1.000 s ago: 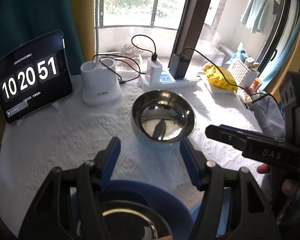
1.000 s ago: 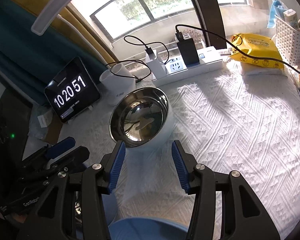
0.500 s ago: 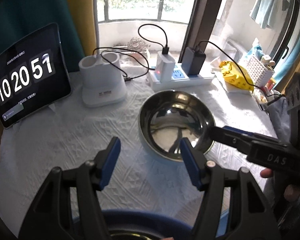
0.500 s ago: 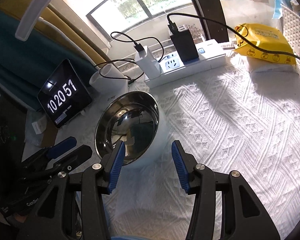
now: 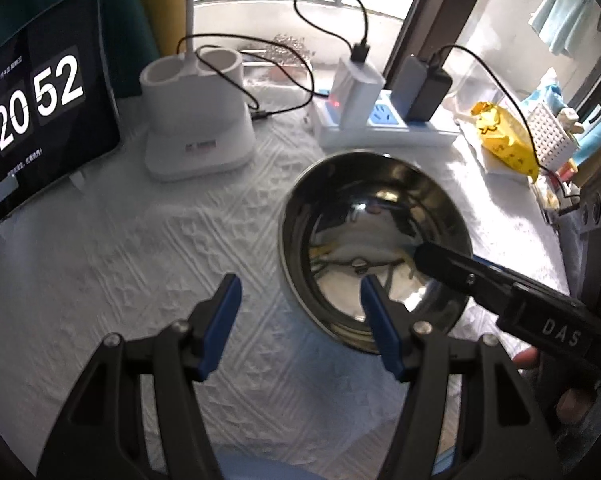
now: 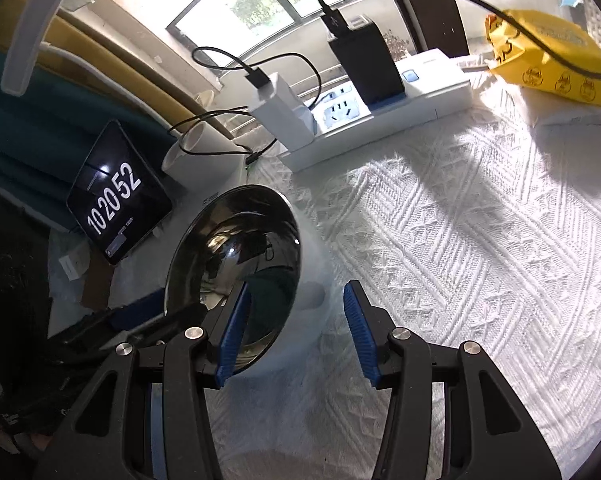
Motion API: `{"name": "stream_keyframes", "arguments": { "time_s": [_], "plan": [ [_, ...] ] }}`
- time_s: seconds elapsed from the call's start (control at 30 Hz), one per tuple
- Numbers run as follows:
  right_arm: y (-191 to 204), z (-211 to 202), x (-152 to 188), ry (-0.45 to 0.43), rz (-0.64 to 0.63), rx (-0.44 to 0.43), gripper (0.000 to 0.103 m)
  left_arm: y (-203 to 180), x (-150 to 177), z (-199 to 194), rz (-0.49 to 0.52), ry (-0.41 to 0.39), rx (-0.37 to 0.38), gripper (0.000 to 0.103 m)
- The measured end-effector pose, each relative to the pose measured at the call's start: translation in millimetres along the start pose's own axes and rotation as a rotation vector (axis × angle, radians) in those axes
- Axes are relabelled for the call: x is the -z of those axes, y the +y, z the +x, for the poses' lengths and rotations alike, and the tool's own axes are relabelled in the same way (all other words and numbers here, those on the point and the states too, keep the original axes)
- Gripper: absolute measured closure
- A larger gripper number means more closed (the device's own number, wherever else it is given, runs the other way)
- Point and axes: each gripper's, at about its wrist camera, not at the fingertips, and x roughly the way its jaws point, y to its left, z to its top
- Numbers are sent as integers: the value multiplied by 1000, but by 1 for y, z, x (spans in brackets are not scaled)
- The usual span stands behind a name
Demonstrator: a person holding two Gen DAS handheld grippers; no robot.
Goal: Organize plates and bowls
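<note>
On the white cloth, the steel bowl [image 5: 374,248] sat unheld as the left gripper [image 5: 298,326] and right gripper [image 6: 296,332] (both open, empty) straddled its rim; next, probably, closing to lift.

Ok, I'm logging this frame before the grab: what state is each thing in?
Steel bowl: upright, empty, on the cloth.
Left gripper: open, one finger over the bowl's rim.
Right gripper: open, straddling the bowl's wall.
Tablet: on, showing a clock.
Power strip: chargers plugged in.
</note>
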Motion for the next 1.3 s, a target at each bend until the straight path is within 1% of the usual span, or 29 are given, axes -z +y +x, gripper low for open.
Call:
{"name": "stream_keyframes", "arguments": {
  "time_s": [0.27, 0.33, 0.37, 0.4, 0.43, 0.47, 0.57, 0.67, 0.87, 1.07, 1.3],
  "plan": [
    [-2, 15, -2, 22, 5, 11, 52, -3, 1, 13, -6, 21, 0, 41],
    [-2, 18, -2, 25, 6, 4, 55, -2, 0, 15, -10, 30, 8, 41],
    [-1, 18, -3, 26, 6, -4, 58, -3, 1, 15, -4, 27, 4, 42],
    [0, 19, -3, 26, 0, -10, 62, -4, 1, 15, 7, 23, -4, 44],
    [2, 19, -3, 26, -5, -15, 64, -6, 1, 16, 13, 23, -6, 48],
    [4, 20, -3, 25, -11, -8, 65, -8, 2, 16, 23, 25, -4, 52],
    [7, 20, -2, 23, -21, -7, 67, -12, 5, 15, 45, 15, -16, 56],
    [6, 18, -2, 18, -22, 10, 70, -10, 5, 13, 42, 11, -8, 60],
    [9, 12, -2, 14, -32, 22, 71, -10, 6, 7, 50, -8, -8, 61],
    [12, 4, 1, 3, -34, 28, 71, -13, 11, -3, 57, -22, 12, 61],
    [14, -15, 4, -26, -42, 32, 71, -18, 16, -15, 69, -45, 19, 61]
  ]
}}
